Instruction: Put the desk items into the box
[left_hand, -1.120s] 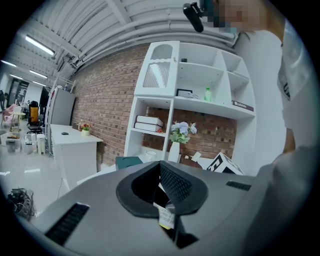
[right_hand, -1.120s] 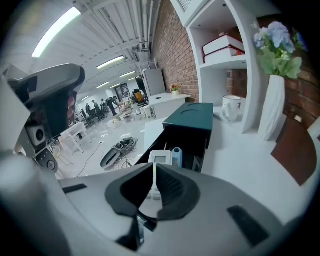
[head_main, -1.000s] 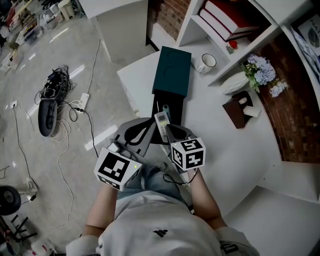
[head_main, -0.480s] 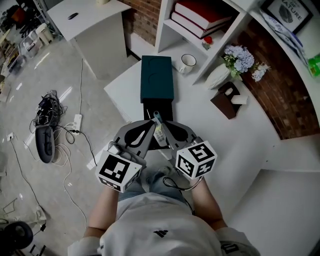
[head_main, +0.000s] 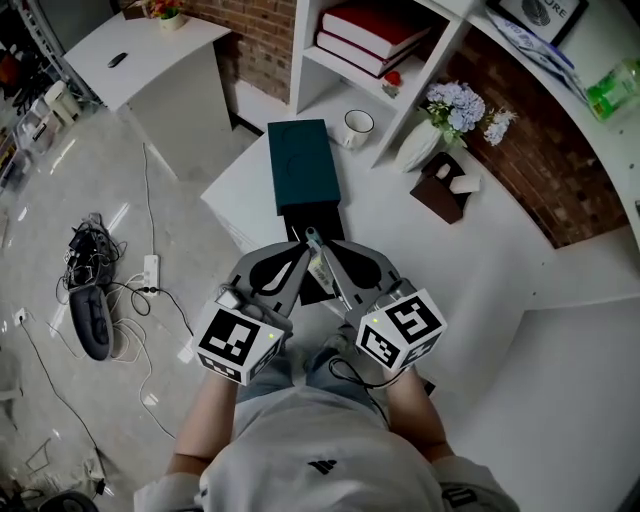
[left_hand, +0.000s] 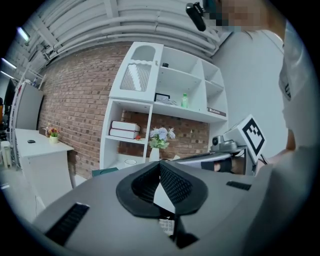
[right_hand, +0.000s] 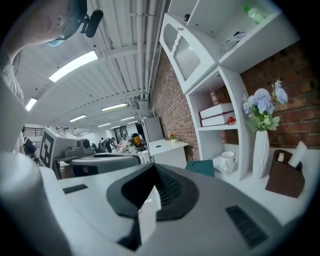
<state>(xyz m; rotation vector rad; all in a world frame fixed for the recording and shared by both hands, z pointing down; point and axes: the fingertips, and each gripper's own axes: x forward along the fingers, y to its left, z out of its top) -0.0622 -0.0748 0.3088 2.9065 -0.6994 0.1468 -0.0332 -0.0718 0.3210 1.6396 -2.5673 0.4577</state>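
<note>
A dark teal box lid (head_main: 300, 165) lies on the white desk (head_main: 480, 270), with the black open box (head_main: 325, 222) against its near end. In the black box lies a white remote (head_main: 318, 262) with a teal-tipped end. Both grippers hang high above it, close to the head camera, side by side. The left gripper (head_main: 303, 250) (left_hand: 160, 164) has its pads together with nothing held. The right gripper (head_main: 329, 249) (right_hand: 154, 167) is likewise shut and empty. They hide the near part of the black box.
A white mug (head_main: 358, 127), a vase of pale flowers (head_main: 440, 120) and a brown tissue holder (head_main: 440, 190) stand by the white shelf with red books (head_main: 365, 25). The desk's left edge drops to a floor with cables (head_main: 90, 290). A small white table (head_main: 150, 50) stands far left.
The right gripper has risen toward the head camera and tilted; its marker cube looks larger. The left gripper has hardly moved. The remote stays in the black box.
</note>
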